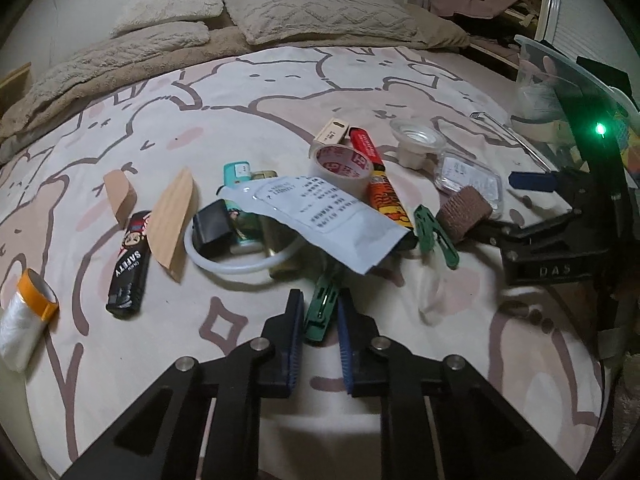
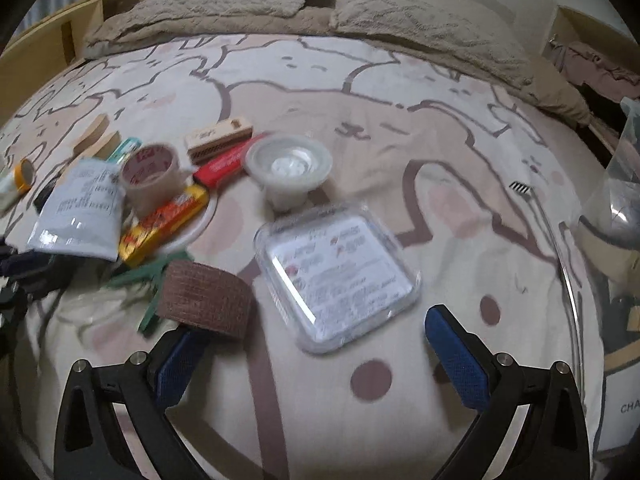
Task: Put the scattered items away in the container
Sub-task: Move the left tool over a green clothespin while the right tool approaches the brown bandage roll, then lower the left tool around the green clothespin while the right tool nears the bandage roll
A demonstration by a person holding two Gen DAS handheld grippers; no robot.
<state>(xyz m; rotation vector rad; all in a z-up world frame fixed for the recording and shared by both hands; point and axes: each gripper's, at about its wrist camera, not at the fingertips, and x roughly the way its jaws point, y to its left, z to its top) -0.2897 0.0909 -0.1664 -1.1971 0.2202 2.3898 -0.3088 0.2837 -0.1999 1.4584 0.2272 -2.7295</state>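
Scattered items lie on the patterned bedspread. My left gripper is shut on a green clip low in the left wrist view. Ahead of it lie a white pouch, a tape roll, an orange bar and a black lighter. My right gripper is open wide; its left finger touches a brown bandage roll. A clear square lid lies between the fingers. The clear container stands at the right; its rim shows in the right wrist view.
A second green clip, a clear cup, a wooden block, wooden pieces and an orange-edged film roll also lie on the bed. Pillows and a blanket lie at the far end.
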